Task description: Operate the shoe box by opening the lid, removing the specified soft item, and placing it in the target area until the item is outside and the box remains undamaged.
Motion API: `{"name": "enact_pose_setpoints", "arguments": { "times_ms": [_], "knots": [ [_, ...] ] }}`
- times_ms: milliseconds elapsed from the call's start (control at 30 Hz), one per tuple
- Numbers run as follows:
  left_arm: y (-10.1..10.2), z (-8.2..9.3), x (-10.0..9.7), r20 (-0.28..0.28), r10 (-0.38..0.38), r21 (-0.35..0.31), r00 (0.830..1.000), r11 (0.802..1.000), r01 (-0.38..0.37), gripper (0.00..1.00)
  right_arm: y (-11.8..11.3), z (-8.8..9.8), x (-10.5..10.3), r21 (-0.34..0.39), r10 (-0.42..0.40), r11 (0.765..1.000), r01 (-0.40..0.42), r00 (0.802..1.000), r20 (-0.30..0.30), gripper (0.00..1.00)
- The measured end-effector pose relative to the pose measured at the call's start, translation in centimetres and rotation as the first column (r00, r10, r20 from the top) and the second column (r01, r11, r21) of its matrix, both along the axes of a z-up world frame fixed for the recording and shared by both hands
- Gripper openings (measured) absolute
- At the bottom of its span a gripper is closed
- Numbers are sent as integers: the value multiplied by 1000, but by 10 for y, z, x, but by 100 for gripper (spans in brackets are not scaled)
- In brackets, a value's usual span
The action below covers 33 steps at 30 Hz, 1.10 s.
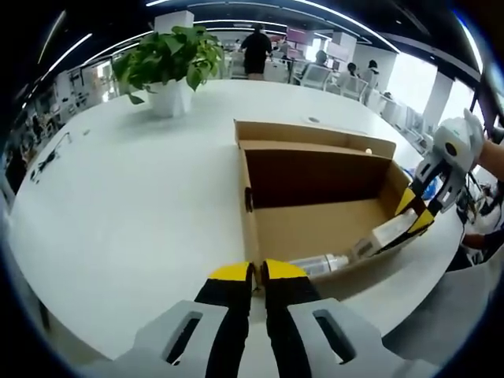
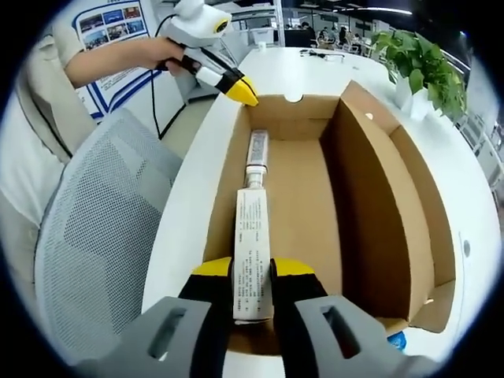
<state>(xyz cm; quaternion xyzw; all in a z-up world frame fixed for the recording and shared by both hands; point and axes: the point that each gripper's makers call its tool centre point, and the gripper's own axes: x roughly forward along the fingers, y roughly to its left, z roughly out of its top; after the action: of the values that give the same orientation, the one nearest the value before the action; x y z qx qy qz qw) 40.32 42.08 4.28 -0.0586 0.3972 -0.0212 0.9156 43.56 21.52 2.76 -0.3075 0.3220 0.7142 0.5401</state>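
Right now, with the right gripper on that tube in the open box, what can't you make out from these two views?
- White squeeze tube: its printed label is too small to read in the right gripper view; its gripped end sits hidden between the right gripper.
- Open brown cardboard box: in the left gripper view its near wall hides part of the floor.
- Left gripper: closed at the box corner; whether it pinches the cardboard is unclear.

The print on the tube (image 2: 252, 252) is too small to read.
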Motion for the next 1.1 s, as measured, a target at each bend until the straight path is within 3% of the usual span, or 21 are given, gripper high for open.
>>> {"name": "enact_pose_setpoints", "arguments": {
  "times_ms": [367, 1100],
  "knots": [
    [-1, 0, 0, -10, -7, 9, 1000, 1000, 7, 2, 2, 21, 11, 40, -17, 999, 16, 999, 39, 15],
    [4, -3, 3, -28, -11, 27, 1000, 1000, 12, 2, -4, 75, 35, 140, -69, 988, 60, 996, 63, 15]
  ]
}}
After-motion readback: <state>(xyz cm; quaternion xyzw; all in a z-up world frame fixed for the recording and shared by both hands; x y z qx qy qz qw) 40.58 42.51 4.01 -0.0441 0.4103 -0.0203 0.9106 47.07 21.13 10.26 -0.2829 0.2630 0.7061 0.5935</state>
